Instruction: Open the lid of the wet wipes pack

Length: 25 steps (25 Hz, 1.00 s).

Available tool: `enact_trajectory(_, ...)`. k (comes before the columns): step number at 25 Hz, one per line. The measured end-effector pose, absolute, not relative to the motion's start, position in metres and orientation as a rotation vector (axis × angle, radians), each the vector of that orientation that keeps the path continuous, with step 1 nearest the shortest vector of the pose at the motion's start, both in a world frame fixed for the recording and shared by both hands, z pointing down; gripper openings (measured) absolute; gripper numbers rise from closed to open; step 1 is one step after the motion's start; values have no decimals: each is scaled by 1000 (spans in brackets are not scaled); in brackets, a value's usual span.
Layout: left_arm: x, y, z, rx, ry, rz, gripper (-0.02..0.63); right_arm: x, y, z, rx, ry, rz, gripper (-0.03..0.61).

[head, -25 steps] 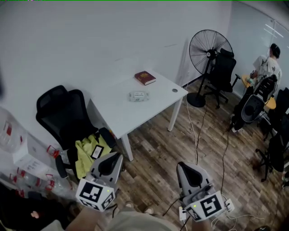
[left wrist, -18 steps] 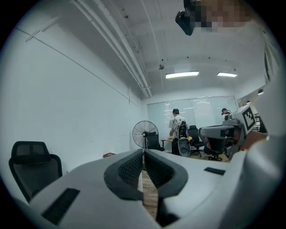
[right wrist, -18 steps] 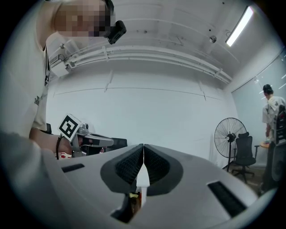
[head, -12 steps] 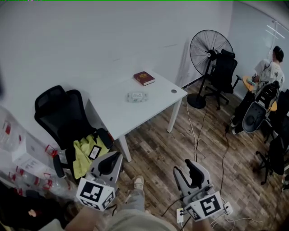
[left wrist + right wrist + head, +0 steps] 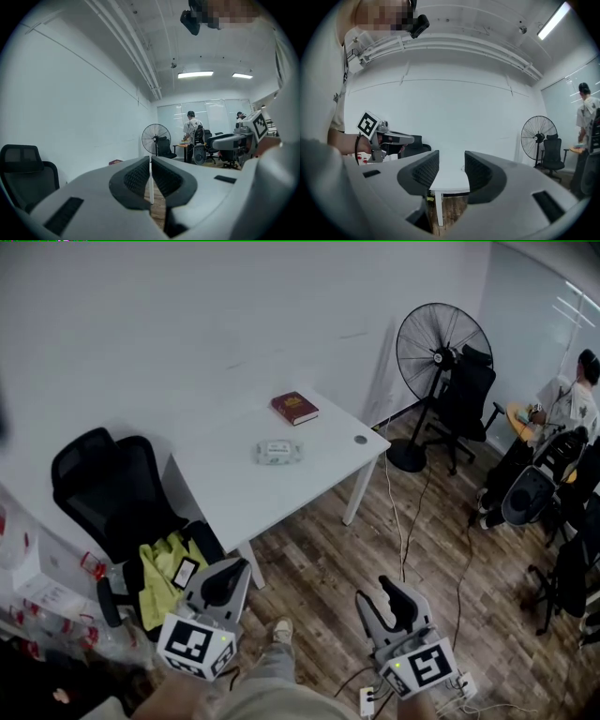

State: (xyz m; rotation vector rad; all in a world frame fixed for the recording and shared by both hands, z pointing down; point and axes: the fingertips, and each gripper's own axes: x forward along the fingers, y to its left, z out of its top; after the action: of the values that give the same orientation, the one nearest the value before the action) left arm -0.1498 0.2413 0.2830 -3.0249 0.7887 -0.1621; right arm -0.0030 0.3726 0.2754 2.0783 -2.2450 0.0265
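Head view: wipes pack (image 5: 277,452) on table (image 5: 319,479) (lid seemingly down), well apart from left tongs (image 5: 228,576), pressed together, and right tongs (image 5: 392,592), opening with nothing between.

You are holding both grippers low in front of you, side by side, pointing roughly level.
On your left gripper (image 5: 232,576) the jaws are sitting together, empty; on your right gripper (image 5: 382,595) the jaws are opening with nothing between them.

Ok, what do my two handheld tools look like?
The left tool and right tool: light grey moulded shells, black ribbed pads, and a white cube with black square markers at each rear. A small green light glows on the right cube.
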Motion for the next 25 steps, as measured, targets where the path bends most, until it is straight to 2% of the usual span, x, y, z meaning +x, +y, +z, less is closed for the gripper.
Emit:
enact_trajectory(17,-58,0,324,-3060,784,-305,31,76,119,309,1933,-2106,82,172)
enact_trajectory(25,-30,-65,356,-3051,865,-427,31,104,40,348,1828,-2083,125,169)
